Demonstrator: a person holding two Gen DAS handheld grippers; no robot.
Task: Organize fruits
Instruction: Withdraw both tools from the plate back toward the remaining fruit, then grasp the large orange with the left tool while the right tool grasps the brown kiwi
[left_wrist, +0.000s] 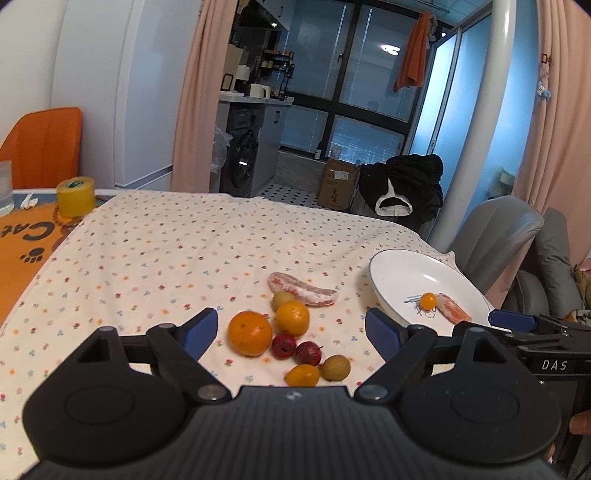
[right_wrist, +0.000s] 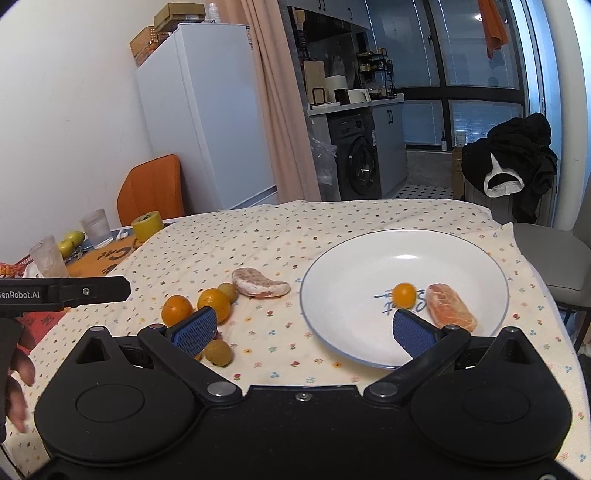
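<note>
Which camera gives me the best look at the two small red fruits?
The left wrist view: both red fruits lie unobstructed side by side between the large orange and the plate. In the right wrist view they are almost entirely hidden behind the right claw's left finger.

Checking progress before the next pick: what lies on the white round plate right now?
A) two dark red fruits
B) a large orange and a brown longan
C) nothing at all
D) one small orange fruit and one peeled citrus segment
D: the white round plate holds one small round orange fruit beside one peeled pinkish citrus segment; the rest sits on the floral tablecloth.
</note>
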